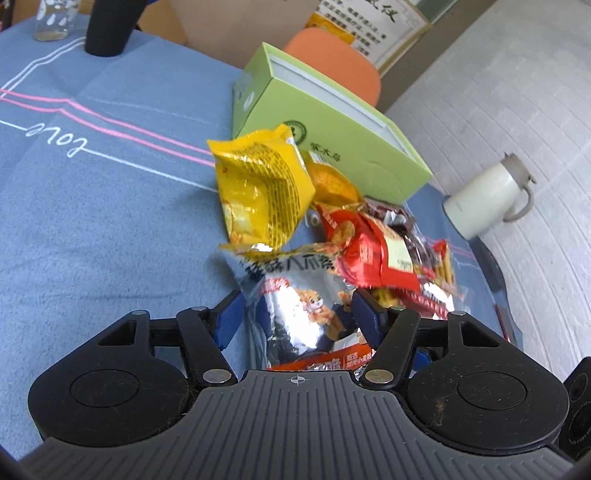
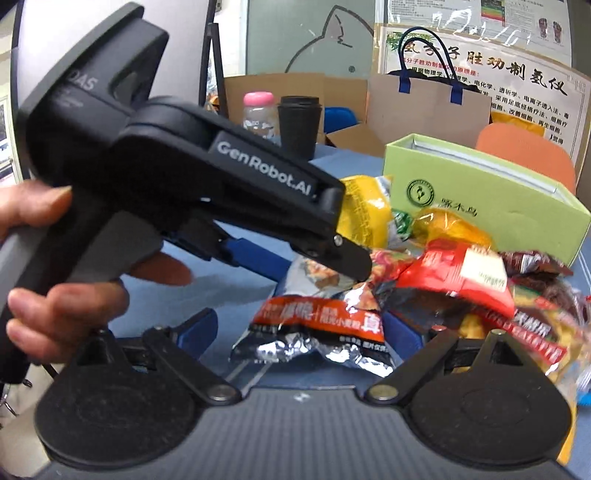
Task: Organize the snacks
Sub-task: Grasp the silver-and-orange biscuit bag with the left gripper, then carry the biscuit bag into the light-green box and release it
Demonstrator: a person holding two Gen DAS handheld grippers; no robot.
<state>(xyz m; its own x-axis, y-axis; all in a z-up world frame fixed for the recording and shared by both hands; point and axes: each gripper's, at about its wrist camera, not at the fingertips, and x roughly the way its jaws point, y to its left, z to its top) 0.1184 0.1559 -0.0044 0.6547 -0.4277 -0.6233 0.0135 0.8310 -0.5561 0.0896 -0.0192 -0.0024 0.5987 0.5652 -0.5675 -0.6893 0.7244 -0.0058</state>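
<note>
A heap of snack packets lies on the blue tablecloth (image 1: pixel 92 221) in front of an open green box (image 1: pixel 332 122) (image 2: pixel 480 199). It holds a yellow bag (image 1: pixel 258 184) (image 2: pixel 365 210), a red bag (image 1: pixel 373 251) (image 2: pixel 458 280) and an orange packet (image 1: pixel 328 181). A silver bag with orange print (image 1: pixel 303 306) (image 2: pixel 317 325) lies nearest. My left gripper (image 1: pixel 299 317) (image 2: pixel 321 271) straddles its upper end; the right pad touches the foil and a sliver of cloth shows beside the left pad. My right gripper (image 2: pixel 299 332) is wide open around the bag's lower end.
A black cup (image 1: pixel 107 26) (image 2: pixel 299 125) and a clear bottle (image 1: pixel 55 18) (image 2: pixel 258 110) stand at the table's far side. An orange chair back (image 1: pixel 332 62) rises behind the box. A white kettle (image 1: pixel 487 195) sits on the floor. A hand (image 2: pixel 55 314) holds the left gripper.
</note>
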